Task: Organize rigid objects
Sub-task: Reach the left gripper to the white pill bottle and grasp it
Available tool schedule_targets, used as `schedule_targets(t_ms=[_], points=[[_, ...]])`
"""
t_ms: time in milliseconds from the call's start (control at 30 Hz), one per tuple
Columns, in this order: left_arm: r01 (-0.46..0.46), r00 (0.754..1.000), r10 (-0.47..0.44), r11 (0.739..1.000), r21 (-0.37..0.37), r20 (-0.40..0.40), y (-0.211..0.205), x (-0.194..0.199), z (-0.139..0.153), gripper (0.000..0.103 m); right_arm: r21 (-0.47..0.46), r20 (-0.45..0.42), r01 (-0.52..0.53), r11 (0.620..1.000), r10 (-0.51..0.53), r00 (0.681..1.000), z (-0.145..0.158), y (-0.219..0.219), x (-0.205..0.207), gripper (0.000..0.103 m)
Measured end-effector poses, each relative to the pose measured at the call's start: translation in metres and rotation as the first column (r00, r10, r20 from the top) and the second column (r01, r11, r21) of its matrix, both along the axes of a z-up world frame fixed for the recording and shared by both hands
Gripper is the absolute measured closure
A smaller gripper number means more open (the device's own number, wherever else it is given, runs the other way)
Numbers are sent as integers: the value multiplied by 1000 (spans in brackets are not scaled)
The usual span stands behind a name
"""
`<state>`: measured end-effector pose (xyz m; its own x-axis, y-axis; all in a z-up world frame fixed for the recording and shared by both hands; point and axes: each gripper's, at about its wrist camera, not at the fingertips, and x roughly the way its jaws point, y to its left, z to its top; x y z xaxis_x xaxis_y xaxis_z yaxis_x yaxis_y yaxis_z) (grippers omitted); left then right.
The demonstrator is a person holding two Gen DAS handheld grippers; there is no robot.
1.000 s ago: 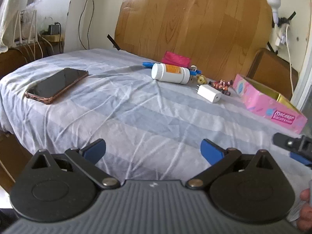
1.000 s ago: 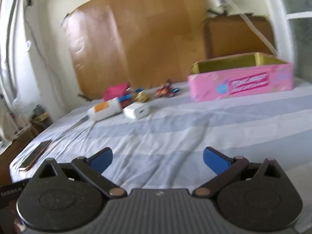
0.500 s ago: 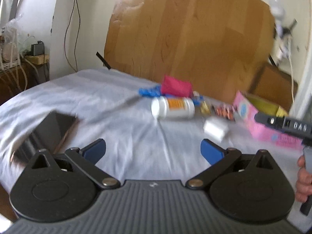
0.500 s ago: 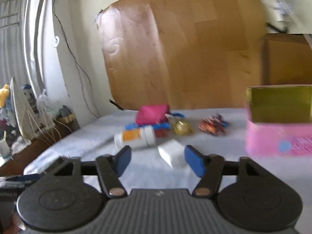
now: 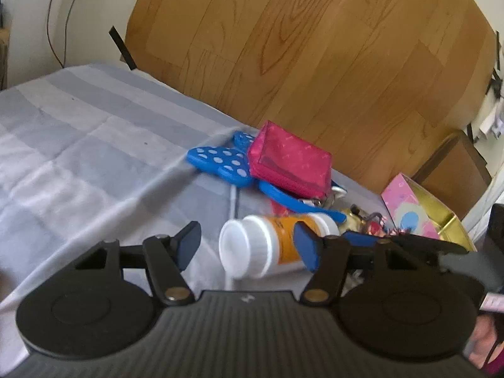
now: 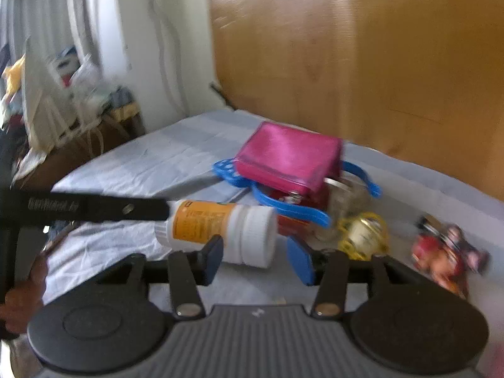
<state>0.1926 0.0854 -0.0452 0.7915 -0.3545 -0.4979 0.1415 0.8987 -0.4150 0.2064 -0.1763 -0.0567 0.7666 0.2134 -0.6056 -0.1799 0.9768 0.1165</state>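
A white pill bottle with an orange label [image 5: 267, 245] lies on its side on the striped sheet; it also shows in the right wrist view [image 6: 220, 230]. My left gripper [image 5: 249, 249] is open with its fingers either side of the bottle's cap end. My right gripper [image 6: 258, 258] is open, its fingers close around the bottle's other end. Behind lie a pink pouch [image 5: 289, 160] [image 6: 286, 157], a blue dotted plastic piece [image 5: 220, 162], a gold trinket [image 6: 362, 233] and a red toy [image 6: 441, 252]. The pink tin box [image 5: 422, 217] is open at the right.
A wooden headboard [image 5: 315, 47] stands behind the bed. The left gripper's black arm [image 6: 88, 208] crosses the right wrist view at the left. A cluttered side table with cables [image 6: 78, 100] stands left of the bed.
Both grippers have moved forward to the pill bottle from opposite ends and have narrowed around it. The phone and the white charger have left the views.
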Motion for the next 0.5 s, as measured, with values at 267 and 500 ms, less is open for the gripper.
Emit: schedule_targets(t_ms=[267, 500], points=[[31, 999, -31, 1000, 6, -23, -13, -8, 6, 38, -65, -5, -58, 996, 58, 998, -9, 19, 10, 45], [41, 999, -41, 999, -4, 4, -24, -75, 30, 38, -86, 73, -42, 995, 48, 996, 9, 31, -52, 47]])
